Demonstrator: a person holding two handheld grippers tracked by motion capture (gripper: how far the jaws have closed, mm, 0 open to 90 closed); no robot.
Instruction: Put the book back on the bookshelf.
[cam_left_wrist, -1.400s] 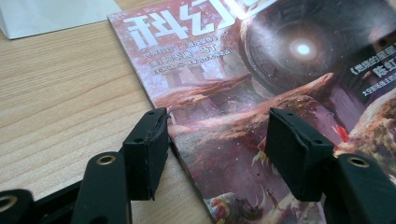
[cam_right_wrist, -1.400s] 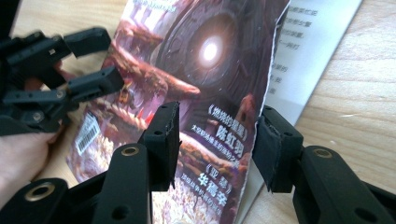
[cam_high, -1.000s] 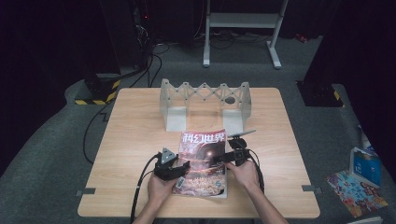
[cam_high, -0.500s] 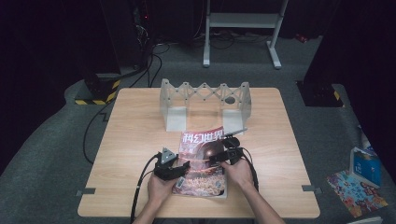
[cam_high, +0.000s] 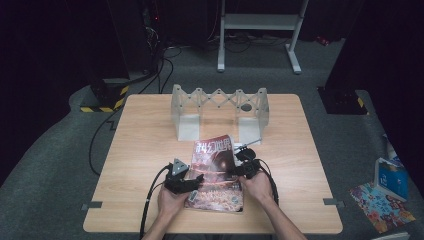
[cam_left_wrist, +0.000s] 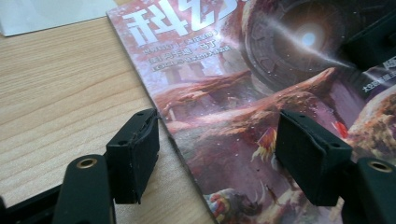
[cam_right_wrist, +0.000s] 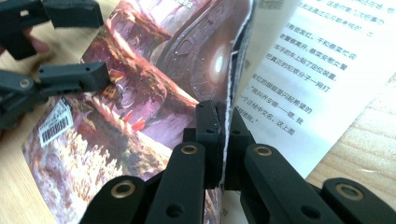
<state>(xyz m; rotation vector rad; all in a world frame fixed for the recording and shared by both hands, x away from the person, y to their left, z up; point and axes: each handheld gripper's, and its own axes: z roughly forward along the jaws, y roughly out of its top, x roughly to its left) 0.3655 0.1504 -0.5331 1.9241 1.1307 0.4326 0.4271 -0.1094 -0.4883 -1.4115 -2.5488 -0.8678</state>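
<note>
We have a magazine (cam_high: 215, 172) lying flat near the bottom centre of the high view, on the near half of the wooden table (cam_high: 145, 145), just below the grey folding rack (cam_high: 220, 107) that stands in the middle of the frame. It looks as if we are opening the magazine, and both tools are set for that.

Our left gripper (cam_high: 192, 181) rests at the magazine's left edge, in the lower middle of the high view. In the left gripper view its jaws stand wide apart and have just been opening further: one black pad sits on the bare wood at the lower left of that frame, the other over the cover at the lower right. The spine edge runs between them, yet neither pad squeezes it. We judge this hand is there to steady the spine side so the magazine does not slide while the cover lifts.

Our right gripper (cam_right_wrist: 223, 140) has just been closing and now pinches the cover's free edge. At the centre of the right gripper view the two jaws are clamped on the thin, slightly frayed sheet, which rises between them. To the right of it a white page (cam_right_wrist: 299, 79) of printed text is bared, so the cover is already peeled up from that side.
</note>
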